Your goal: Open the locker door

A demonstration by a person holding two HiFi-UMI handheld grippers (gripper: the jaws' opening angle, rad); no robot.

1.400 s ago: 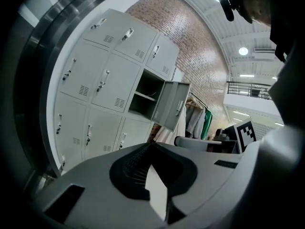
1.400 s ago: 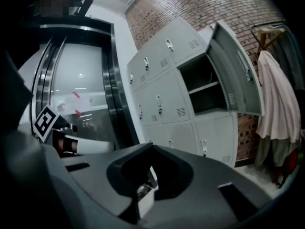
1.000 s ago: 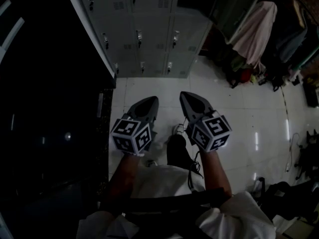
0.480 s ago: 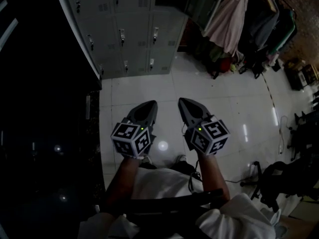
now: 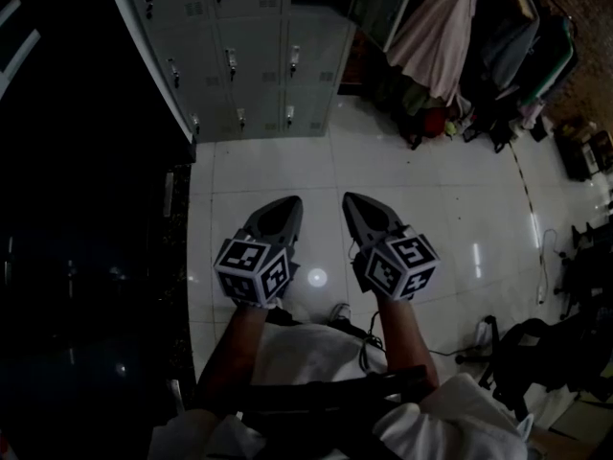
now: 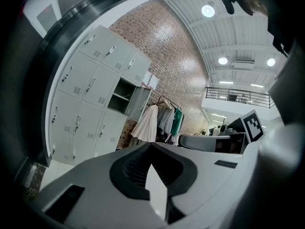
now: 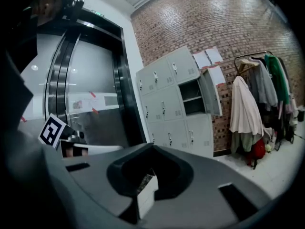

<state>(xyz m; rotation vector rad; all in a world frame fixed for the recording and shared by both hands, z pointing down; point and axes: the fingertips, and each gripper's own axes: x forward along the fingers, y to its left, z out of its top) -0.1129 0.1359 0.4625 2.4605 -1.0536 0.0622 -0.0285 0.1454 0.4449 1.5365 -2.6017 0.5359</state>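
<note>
Left gripper [image 5: 285, 205] and right gripper [image 5: 357, 203] are pinched together, empty, well apart from the lockers [image 5: 259, 27]: approach one handle [image 5: 231, 61] squarely.

No readable text on lockers [image 5: 259, 84] or papers [image 7: 209, 58].

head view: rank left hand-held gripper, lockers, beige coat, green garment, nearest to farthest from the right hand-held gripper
1. left hand-held gripper, beside it, left
2. lockers, ahead left; beige coat, ahead right: too close to call
3. green garment, far right
</note>
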